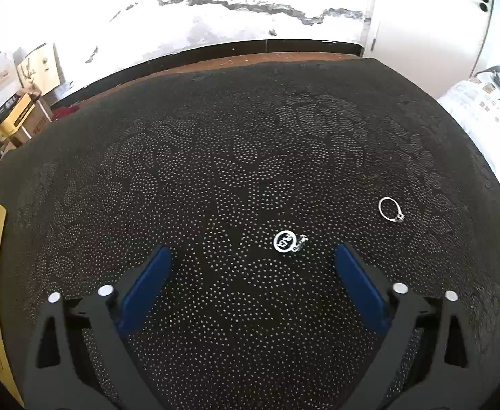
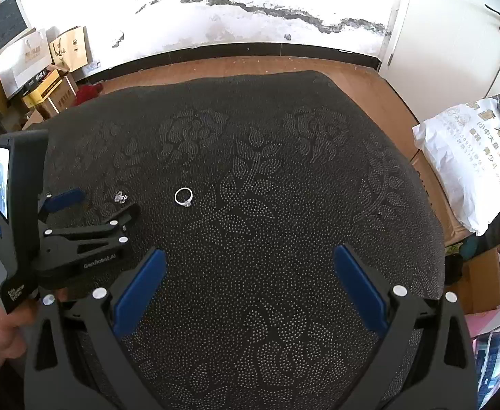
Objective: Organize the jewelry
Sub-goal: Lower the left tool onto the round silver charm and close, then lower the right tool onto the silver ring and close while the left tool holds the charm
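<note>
Jewelry lies ahead of my left gripper (image 1: 253, 256), whose blue fingers (image 1: 147, 283) are spread wide and empty: a round pendant (image 1: 285, 242) just beyond the tips, a ring (image 1: 390, 209) further right. My right gripper (image 2: 250, 259) hovers wide and empty too, over the dark dotted cloth (image 2: 267, 143).

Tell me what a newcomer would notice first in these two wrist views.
Two small silver pieces stand out on the dark dotted cloth: a round pendant just ahead of the open left gripper, and a stone-set ring farther to its right. In the right wrist view, the open right gripper hangs back from the ring, with nothing between its fingers.
</note>
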`<state>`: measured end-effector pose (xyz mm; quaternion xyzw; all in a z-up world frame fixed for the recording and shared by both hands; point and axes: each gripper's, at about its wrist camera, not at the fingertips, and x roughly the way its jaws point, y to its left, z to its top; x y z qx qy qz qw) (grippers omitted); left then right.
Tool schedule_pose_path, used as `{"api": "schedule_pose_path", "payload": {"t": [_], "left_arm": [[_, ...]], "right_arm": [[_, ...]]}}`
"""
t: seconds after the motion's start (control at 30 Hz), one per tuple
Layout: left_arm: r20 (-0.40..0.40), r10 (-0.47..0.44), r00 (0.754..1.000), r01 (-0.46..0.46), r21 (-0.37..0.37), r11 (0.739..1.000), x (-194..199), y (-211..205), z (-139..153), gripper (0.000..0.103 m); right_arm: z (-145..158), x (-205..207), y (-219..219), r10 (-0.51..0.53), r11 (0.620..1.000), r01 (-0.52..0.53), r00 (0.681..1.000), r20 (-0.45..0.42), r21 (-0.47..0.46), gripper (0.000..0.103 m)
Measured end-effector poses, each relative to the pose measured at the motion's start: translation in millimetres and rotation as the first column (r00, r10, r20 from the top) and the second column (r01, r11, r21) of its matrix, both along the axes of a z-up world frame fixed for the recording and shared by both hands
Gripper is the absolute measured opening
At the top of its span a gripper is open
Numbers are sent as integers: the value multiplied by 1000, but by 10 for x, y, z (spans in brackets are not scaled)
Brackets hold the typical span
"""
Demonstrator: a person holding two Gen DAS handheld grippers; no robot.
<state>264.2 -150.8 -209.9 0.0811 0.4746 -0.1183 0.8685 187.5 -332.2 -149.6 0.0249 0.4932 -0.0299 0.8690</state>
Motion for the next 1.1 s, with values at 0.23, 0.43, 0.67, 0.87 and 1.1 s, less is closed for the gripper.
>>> {"api": "schedule_pose_path", "payload": {"t": [0.23, 0.43, 0.67, 0.87, 1.1], "left_arm": [[35, -57, 998, 57, -8, 998, -85, -83, 39, 66], [43, -72, 996, 73, -9, 997, -87, -97, 56, 56], [55, -93, 994, 92, 6, 996, -148, -120, 66, 33], [58, -115, 992, 115, 6, 993, -182, -112, 66, 20], [56, -115, 992, 115, 0, 993, -171, -71, 75, 14]], "right_arm": [[4, 13, -14, 8, 1000, -8, 1000, -2, 20, 96], [-8, 27, -12, 13, 999, -13, 1000, -6, 30, 96], [-6, 33, -35, 7, 999, -7, 1000, -6, 41, 96], [-6, 42, -36, 9, 999, -8, 1000, -8, 46, 96], [-58, 67, -4, 25, 998, -24, 999, -21, 56, 96]]}}
